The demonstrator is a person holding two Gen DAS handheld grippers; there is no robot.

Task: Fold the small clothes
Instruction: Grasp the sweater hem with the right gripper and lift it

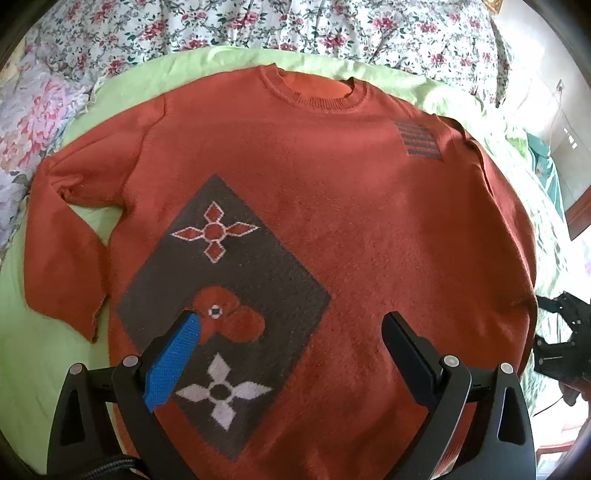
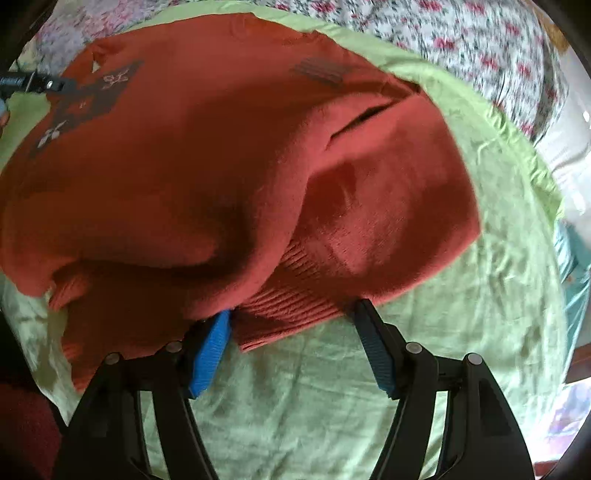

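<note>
Roughly centred on the green sheet [image 1: 22,354], one rust-orange knit sweater [image 1: 332,221] lies face up, neck far, hem near. Its left sleeve [image 1: 62,258] is bent down beside the body, a wedge of sheet between them; the right sleeve [image 2: 388,177] lies folded along the right edge. Open green margin shows left of the sweater, and wider on the right and near side.

Left gripper [image 1: 291,321]: jaws wide apart, nothing between them, over the brown diamond panel [image 1: 221,295] on the lower front.

Right gripper [image 2: 291,310]: jaws apart, tips at the ribbed cuff [image 2: 288,314], which sits between them; whether the pads press it, cannot tell. Picture blurred.

Sheet wrinkled, spread over a floral bedcover [image 1: 221,26]. Teal cloth [image 1: 546,173] at far right.

Count: one sweater, two sleeves, two grippers.
</note>
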